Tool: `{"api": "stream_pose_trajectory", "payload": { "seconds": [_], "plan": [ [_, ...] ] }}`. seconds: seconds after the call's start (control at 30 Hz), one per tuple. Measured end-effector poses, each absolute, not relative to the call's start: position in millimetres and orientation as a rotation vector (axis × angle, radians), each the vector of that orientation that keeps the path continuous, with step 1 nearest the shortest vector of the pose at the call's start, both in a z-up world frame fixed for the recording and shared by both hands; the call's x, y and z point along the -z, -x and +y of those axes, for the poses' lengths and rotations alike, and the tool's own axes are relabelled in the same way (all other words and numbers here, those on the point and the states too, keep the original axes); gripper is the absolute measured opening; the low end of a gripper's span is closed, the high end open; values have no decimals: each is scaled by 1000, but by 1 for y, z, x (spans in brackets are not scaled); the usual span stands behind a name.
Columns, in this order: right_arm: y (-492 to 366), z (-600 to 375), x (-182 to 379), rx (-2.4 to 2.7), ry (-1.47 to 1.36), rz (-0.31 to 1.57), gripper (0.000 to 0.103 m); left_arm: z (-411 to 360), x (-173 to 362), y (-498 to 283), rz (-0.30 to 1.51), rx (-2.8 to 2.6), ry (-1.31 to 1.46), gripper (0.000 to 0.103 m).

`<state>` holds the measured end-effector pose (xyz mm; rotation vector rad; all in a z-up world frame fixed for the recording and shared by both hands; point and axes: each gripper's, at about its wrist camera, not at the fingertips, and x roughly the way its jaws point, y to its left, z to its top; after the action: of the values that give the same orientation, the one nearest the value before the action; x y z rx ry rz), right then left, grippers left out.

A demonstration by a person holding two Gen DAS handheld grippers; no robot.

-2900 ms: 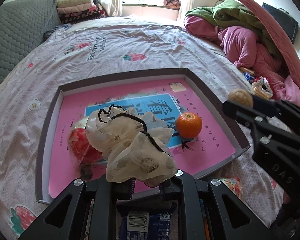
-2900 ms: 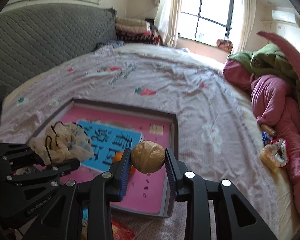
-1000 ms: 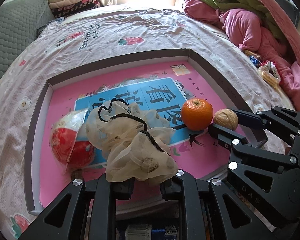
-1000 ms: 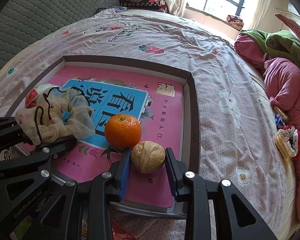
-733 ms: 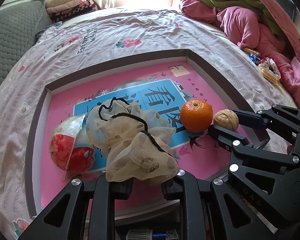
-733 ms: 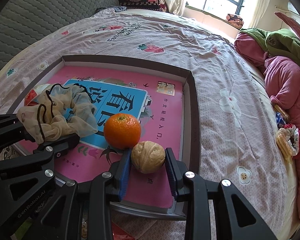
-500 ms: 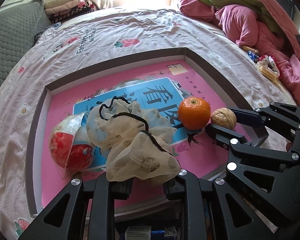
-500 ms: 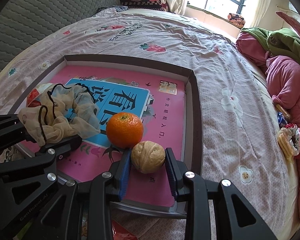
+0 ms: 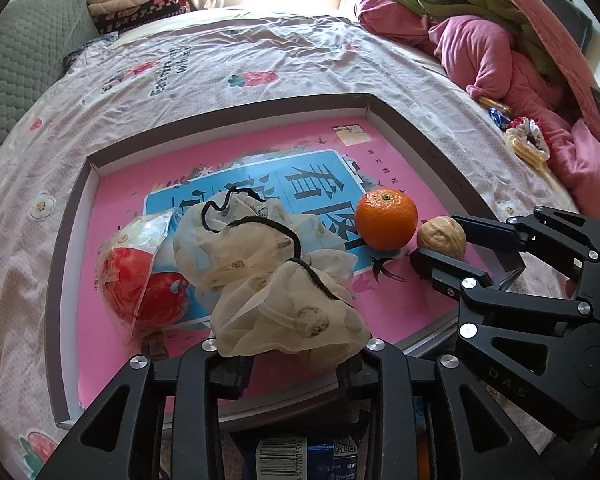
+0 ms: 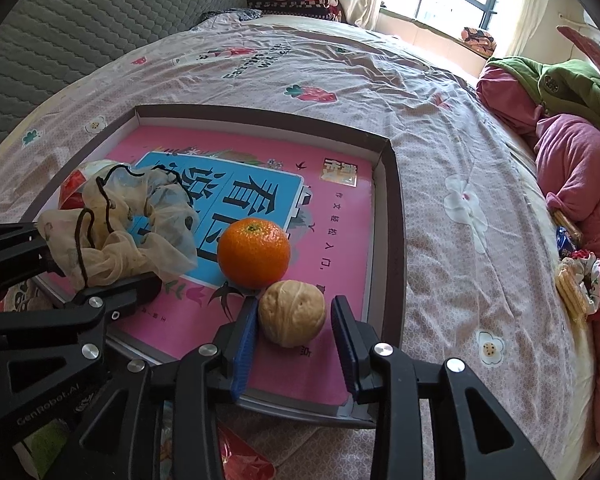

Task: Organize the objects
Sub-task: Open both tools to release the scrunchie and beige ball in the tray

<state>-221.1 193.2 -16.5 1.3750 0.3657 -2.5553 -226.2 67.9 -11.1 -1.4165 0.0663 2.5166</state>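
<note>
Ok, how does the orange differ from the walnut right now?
The orange is bright, smooth and clearly bigger; the walnut is tan, ridged and smaller. The orange sits free on the blue panel, while the walnut lies between the opened fingers of the right gripper, on the pink area. Both rest inside the tray, close side by side.

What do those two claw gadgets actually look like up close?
Both the left gripper and right gripper are matte black angular frames with silver screw heads. The right one's fingers carry ribbed blue pads. Pale lettering marks the frames. No cables or sleeves show.
</note>
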Motion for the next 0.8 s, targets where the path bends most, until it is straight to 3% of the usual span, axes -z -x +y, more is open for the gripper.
{"api": "stream_pose_trajectory", "payload": {
  "seconds": [0.2, 0.4, 0.8],
  "plan": [
    [219, 197, 11, 2575, -1352, 365, 45, 60, 11, 226, 5, -2493, 1435, 51],
    [217, 197, 9, 2578, -1339, 376, 51, 60, 7, 222, 17, -2492, 1418, 57],
    [216, 205, 0, 2614, -1306, 349, 52, 63, -7, 221, 63, -2558, 1311, 71]
  ]
}}
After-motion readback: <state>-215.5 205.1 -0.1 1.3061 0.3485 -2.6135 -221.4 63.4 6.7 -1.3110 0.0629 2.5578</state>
